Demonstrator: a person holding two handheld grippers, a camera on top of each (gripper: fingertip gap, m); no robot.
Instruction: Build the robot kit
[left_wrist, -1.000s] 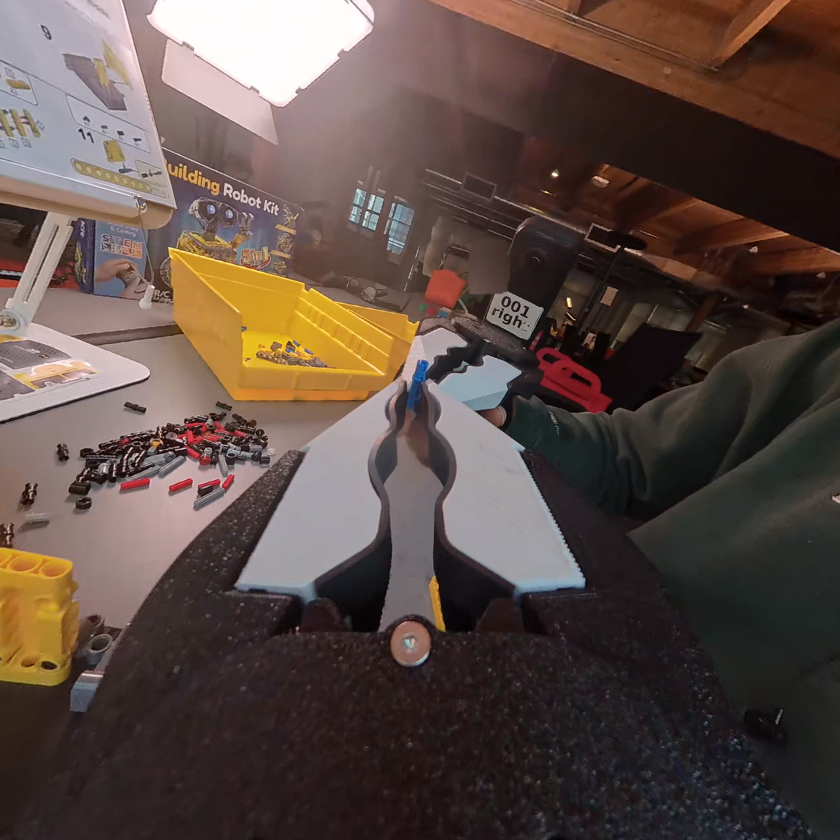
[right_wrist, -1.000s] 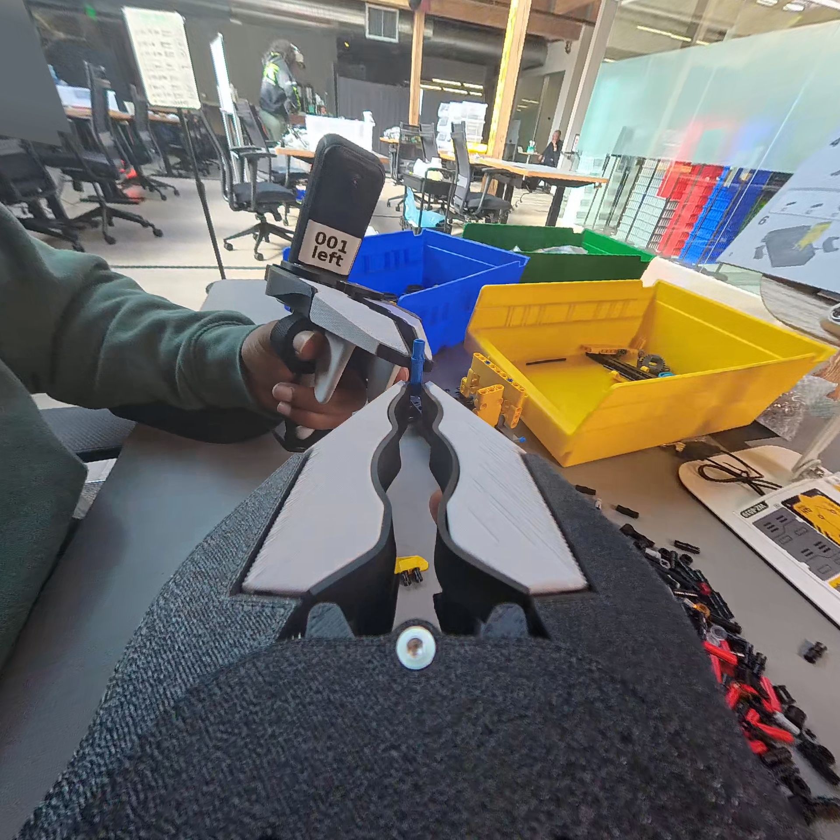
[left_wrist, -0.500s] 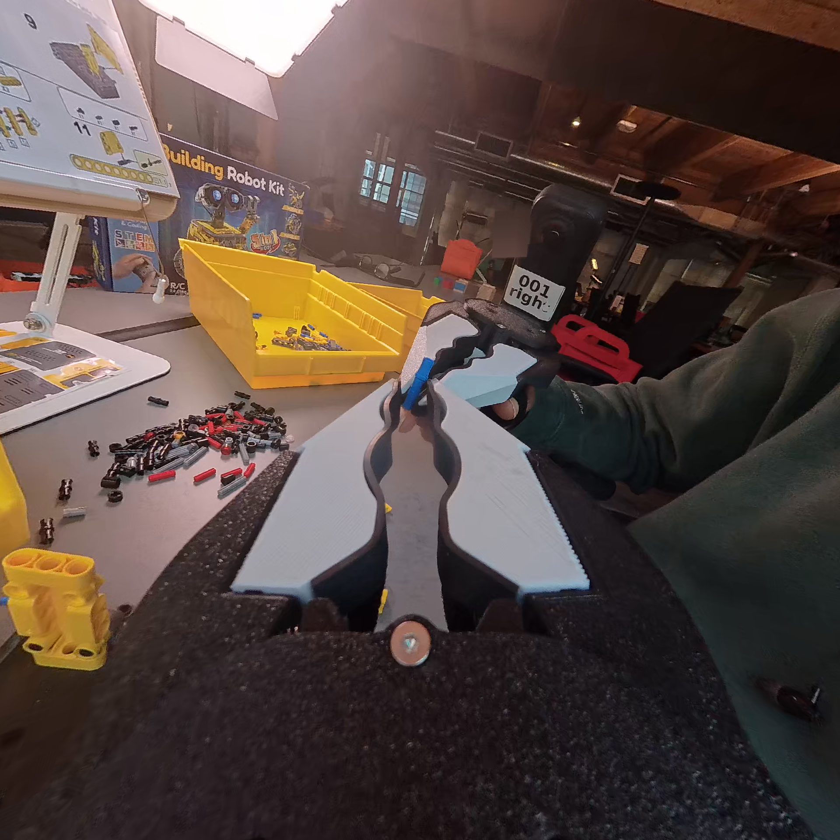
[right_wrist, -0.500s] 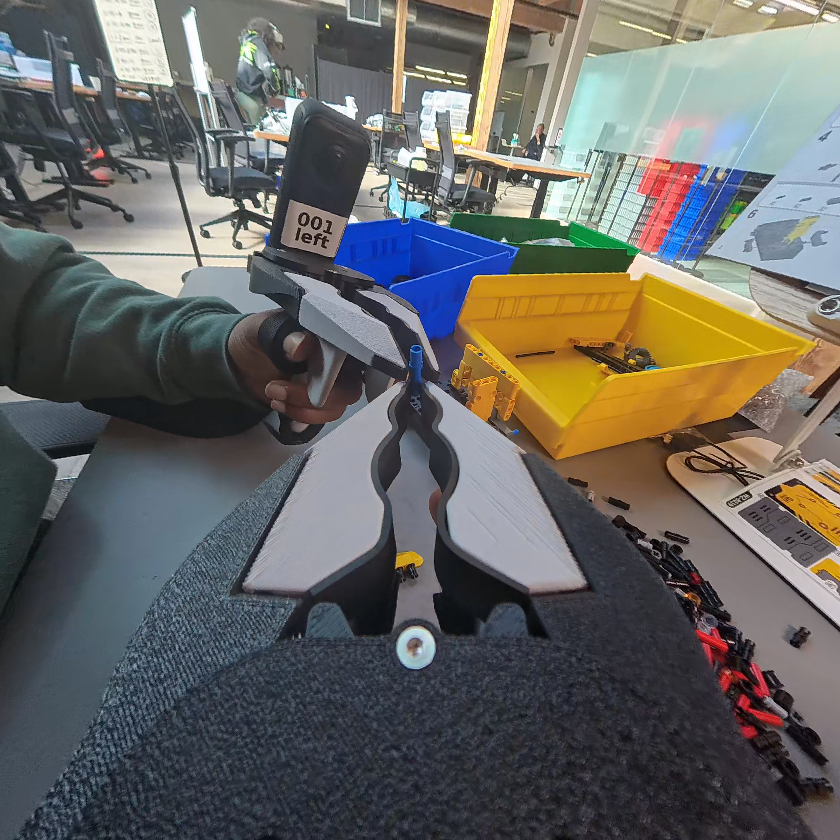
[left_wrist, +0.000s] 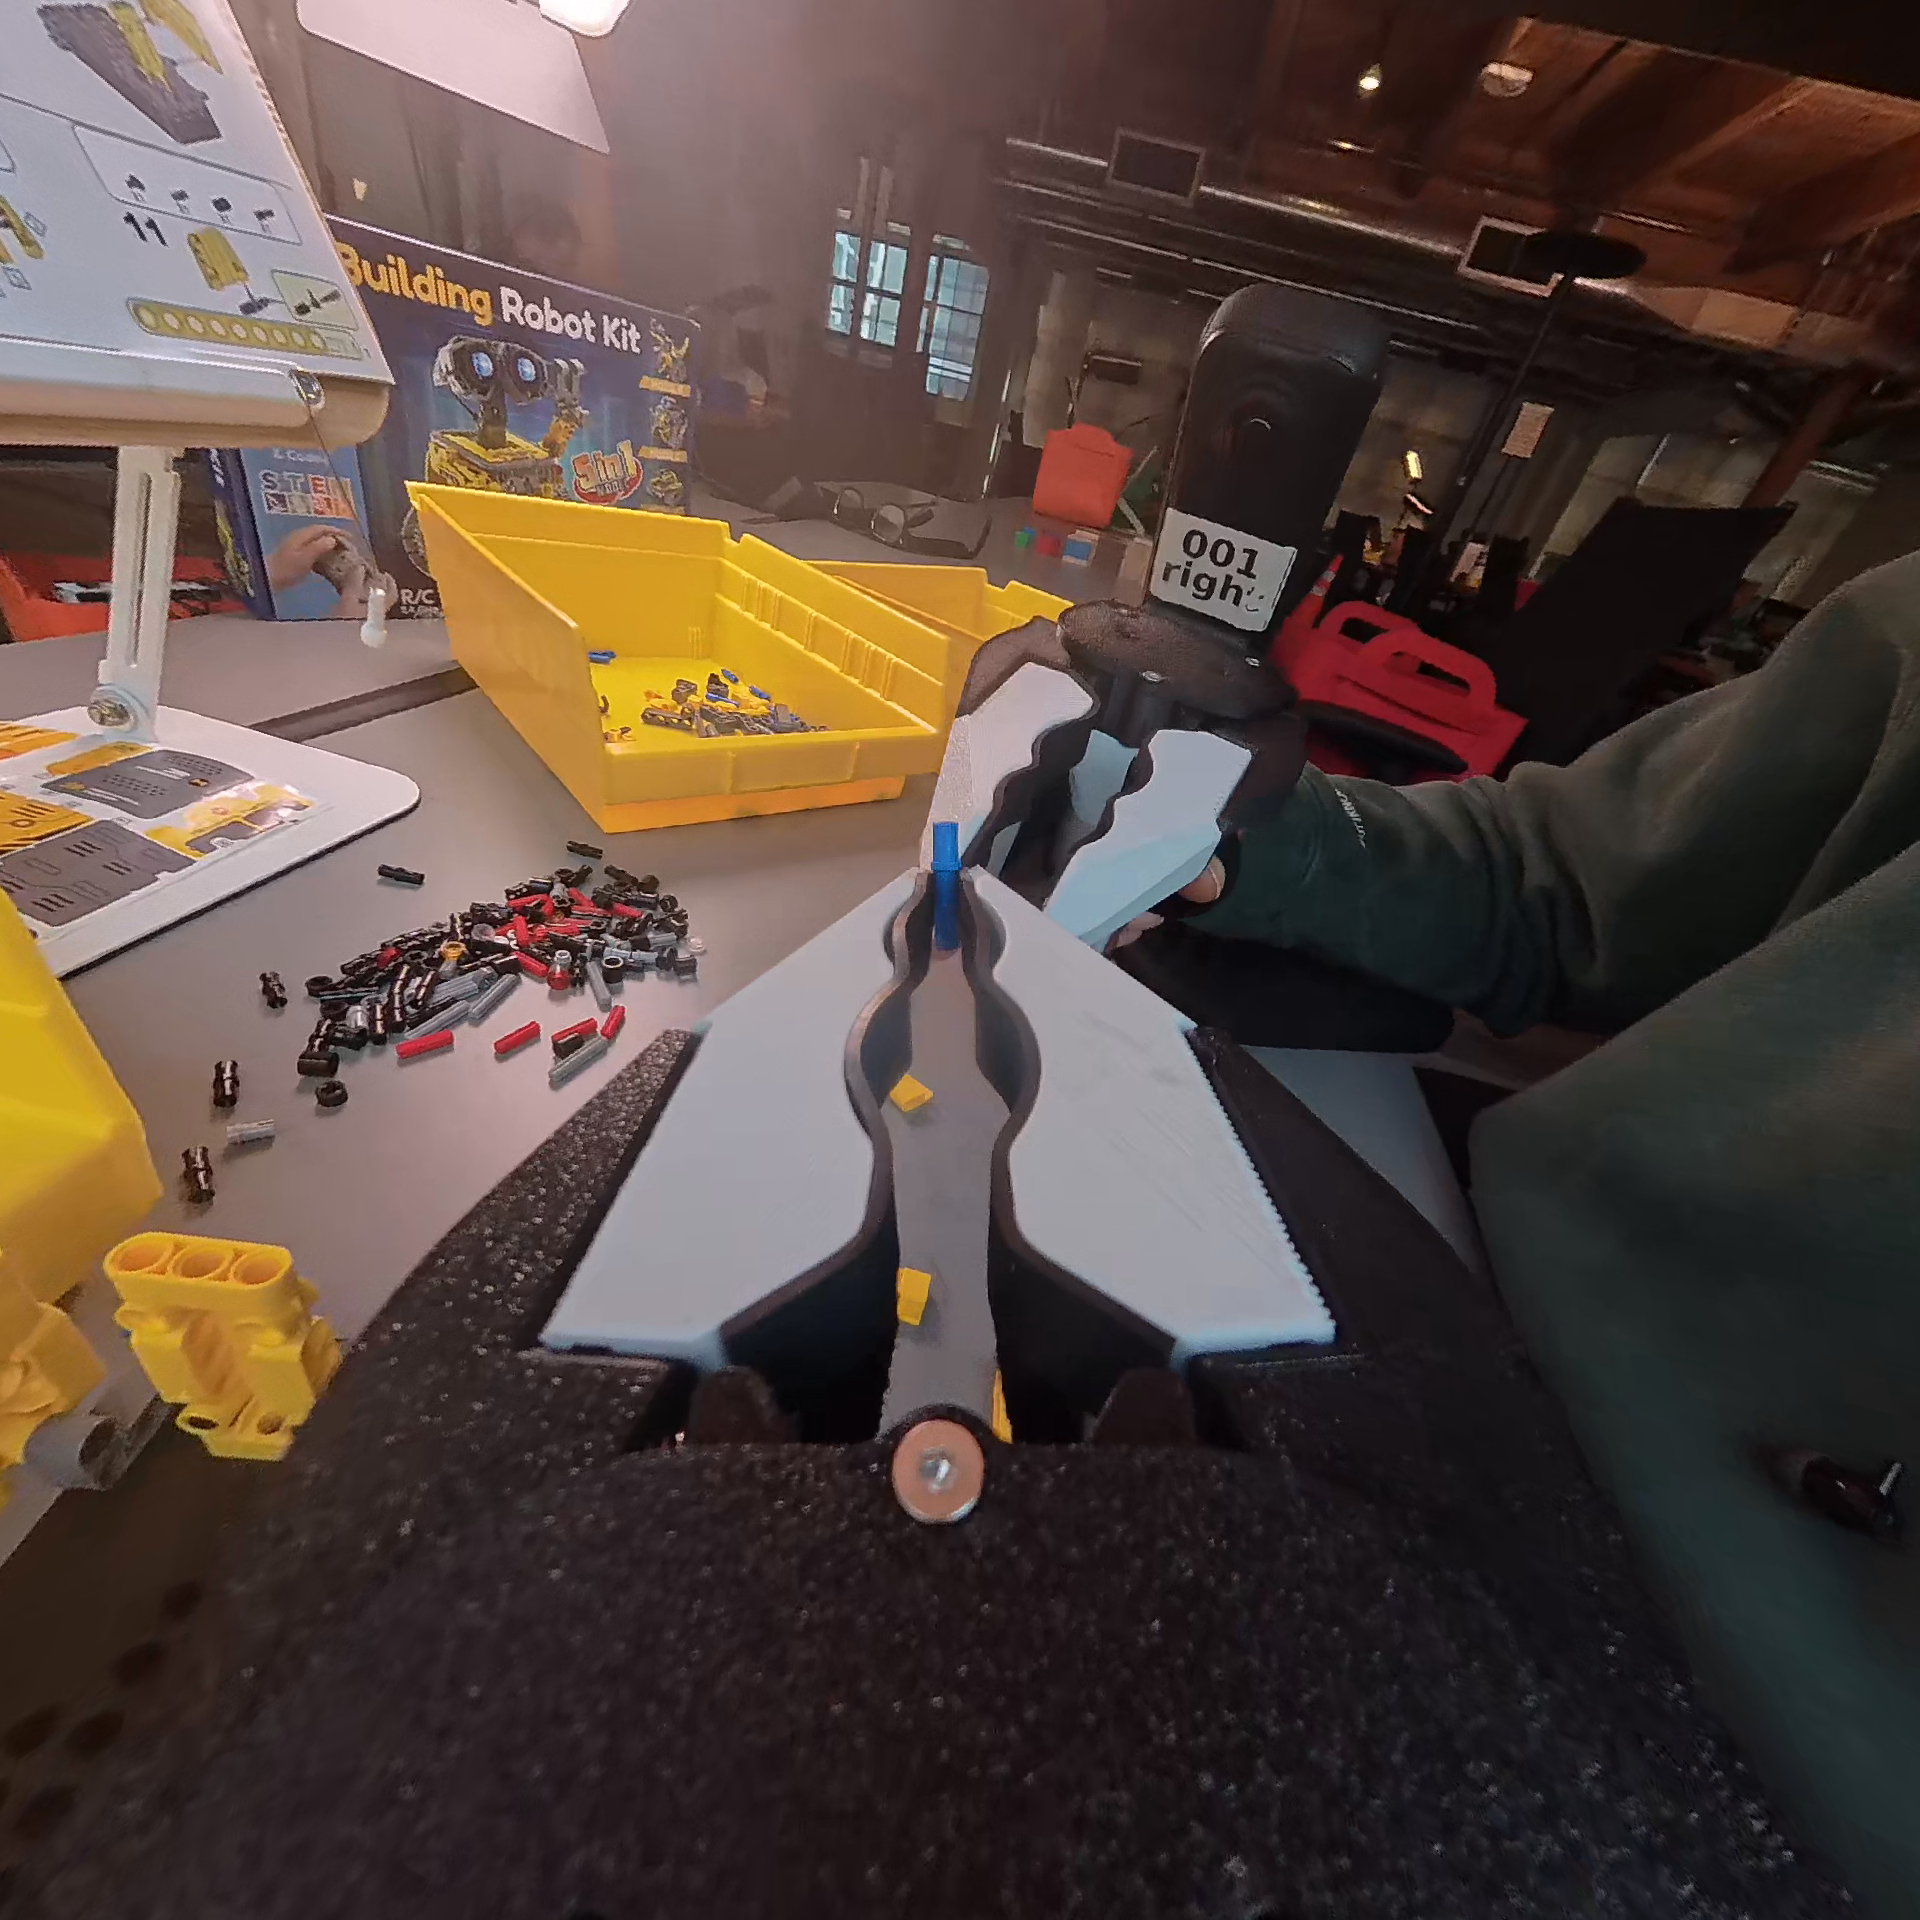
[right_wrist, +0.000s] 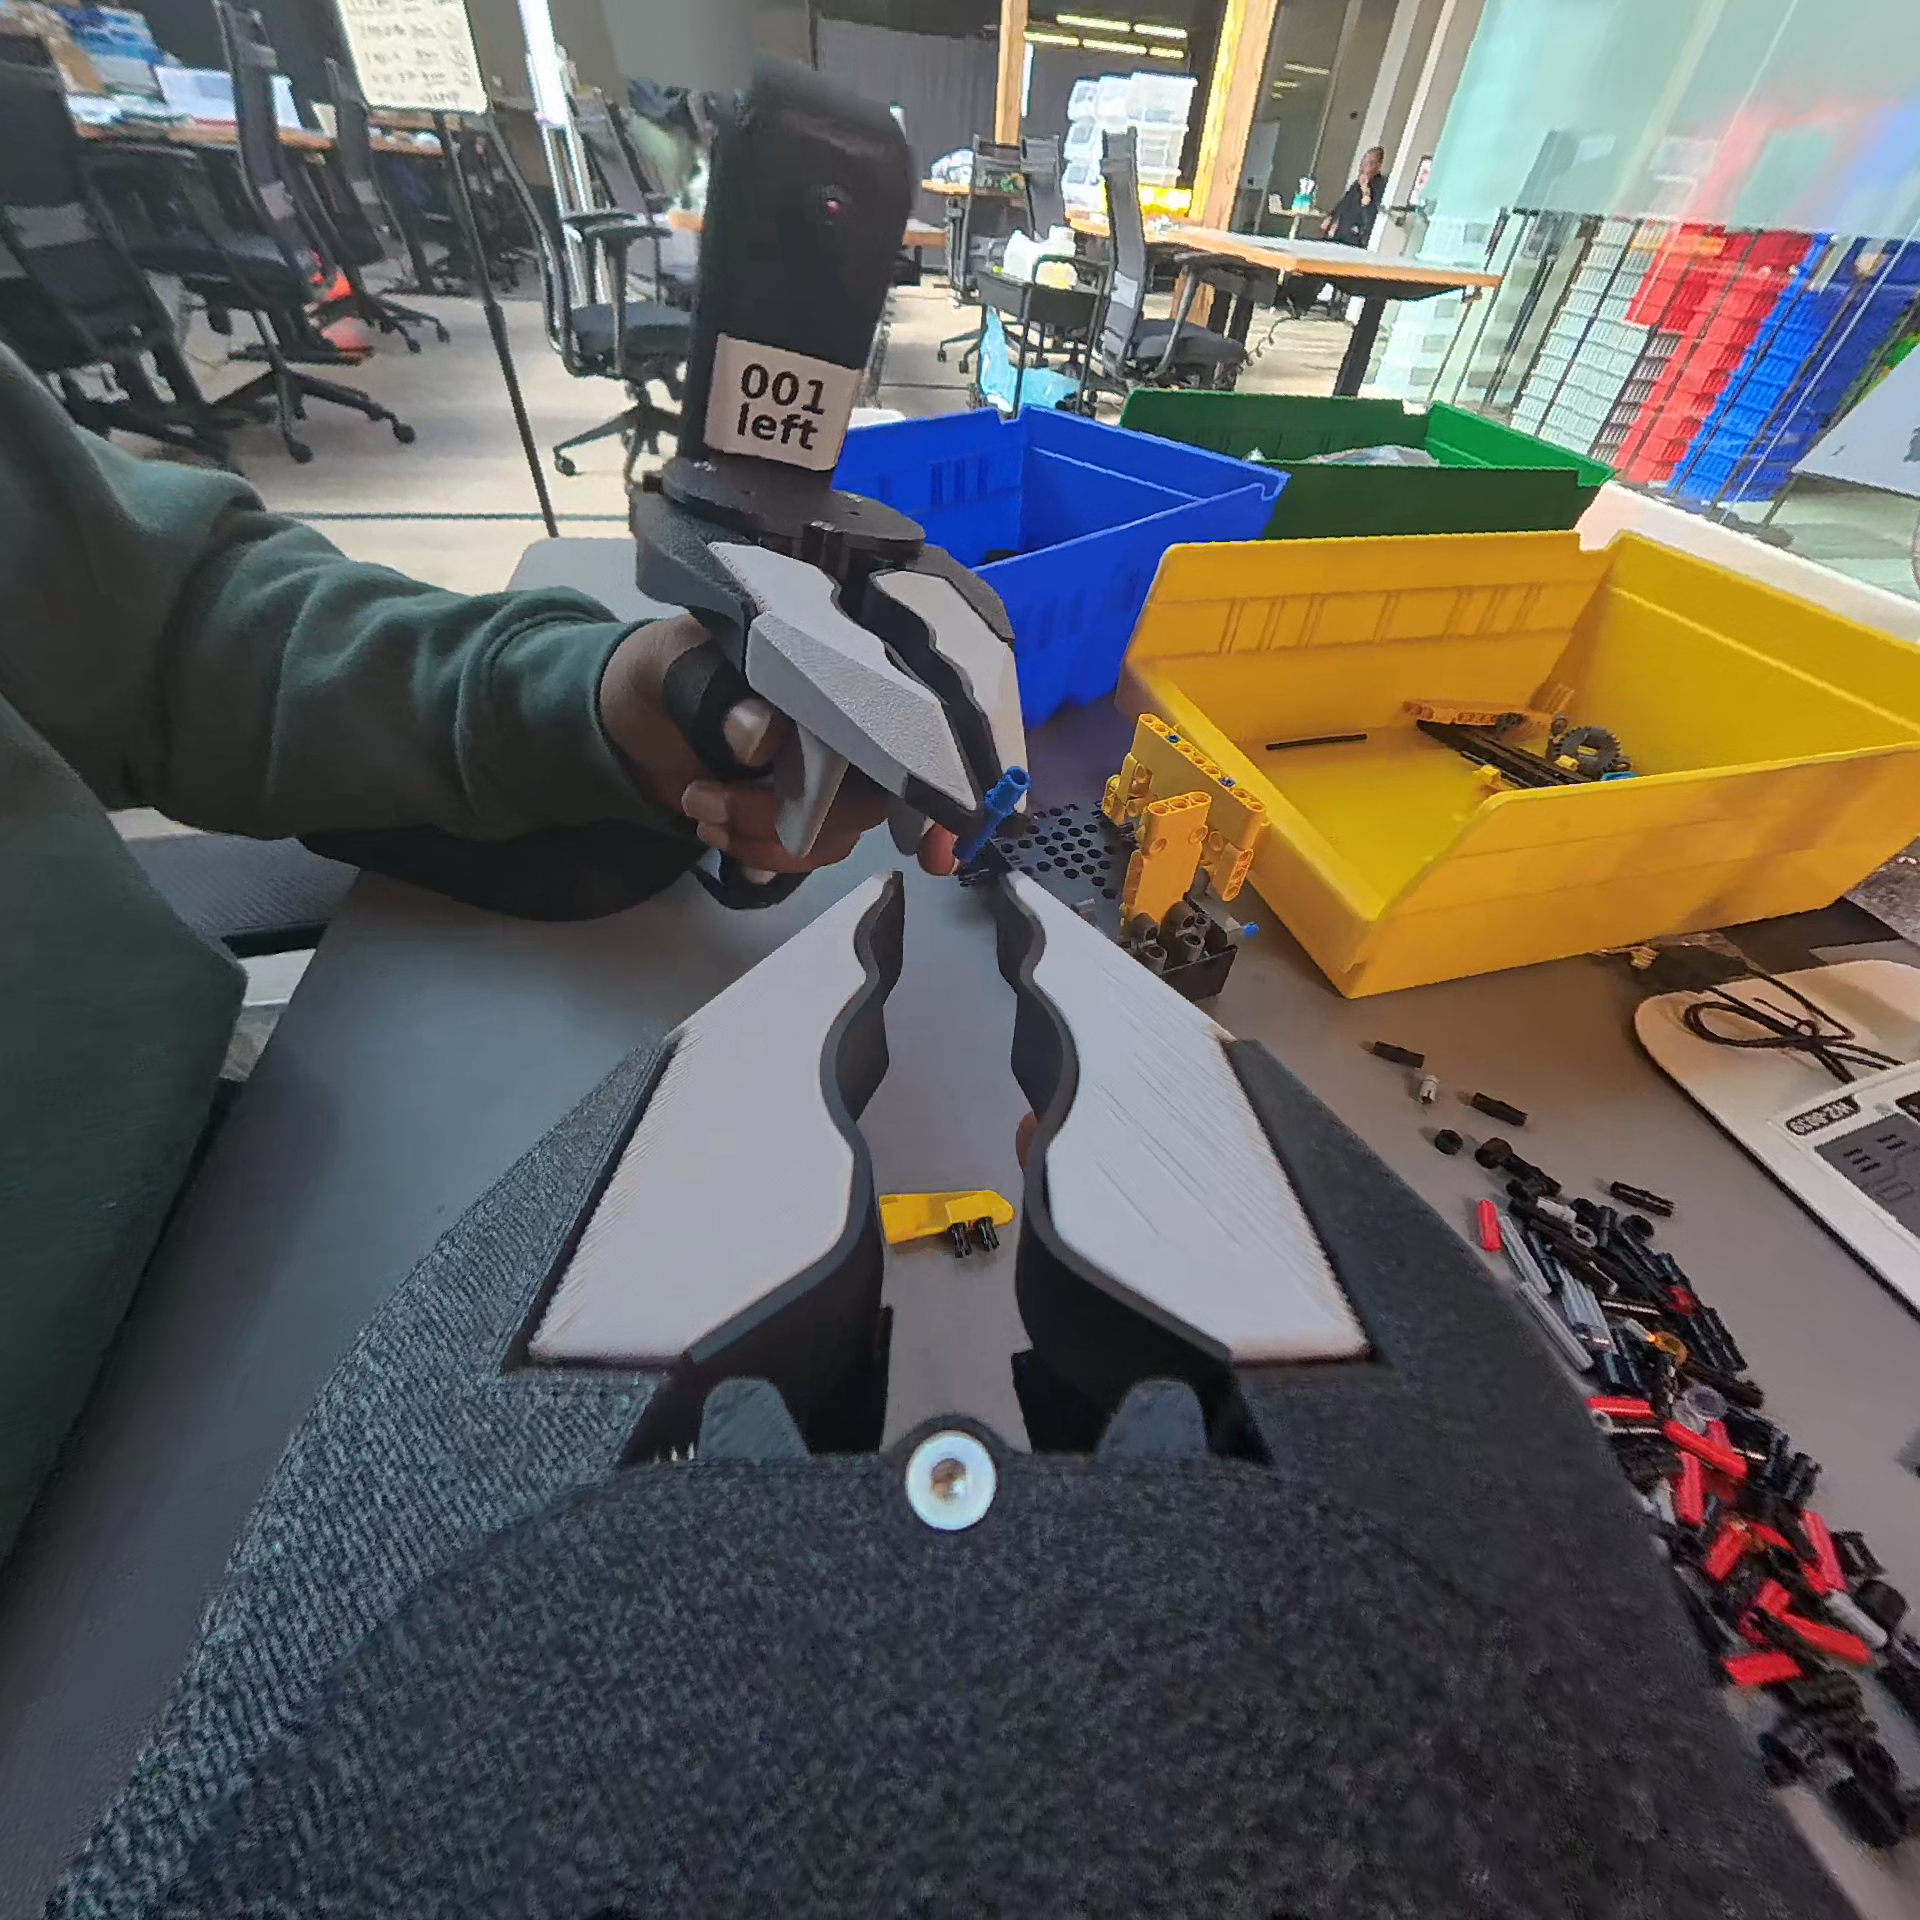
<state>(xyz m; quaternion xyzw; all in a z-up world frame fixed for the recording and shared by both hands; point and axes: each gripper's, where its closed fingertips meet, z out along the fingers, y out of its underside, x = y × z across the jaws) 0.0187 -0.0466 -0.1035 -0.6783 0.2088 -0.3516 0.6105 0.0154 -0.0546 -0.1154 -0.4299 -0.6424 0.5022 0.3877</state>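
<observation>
The left hand-held gripper (left_wrist: 943, 894) is clamped on a small blue pin (left_wrist: 944, 881), which stands upright at its tips above the table (left_wrist: 436, 1132). Just beyond it, the right hand-held gripper (right_wrist: 951, 883) has its jaws parted and holds nothing, close to the pin. Farther off lie a pile of black and red pins (left_wrist: 488, 966) and a yellow bin (left_wrist: 675, 665).

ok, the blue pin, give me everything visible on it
The blue pin is a short, slim plastic peg with a small collar at its free end. It is pinched at the fingertips of the left claw, standing upright out of them and above the table. The right claw sits open beside it, apparently not touching. Nothing else appears to contact it.
</observation>
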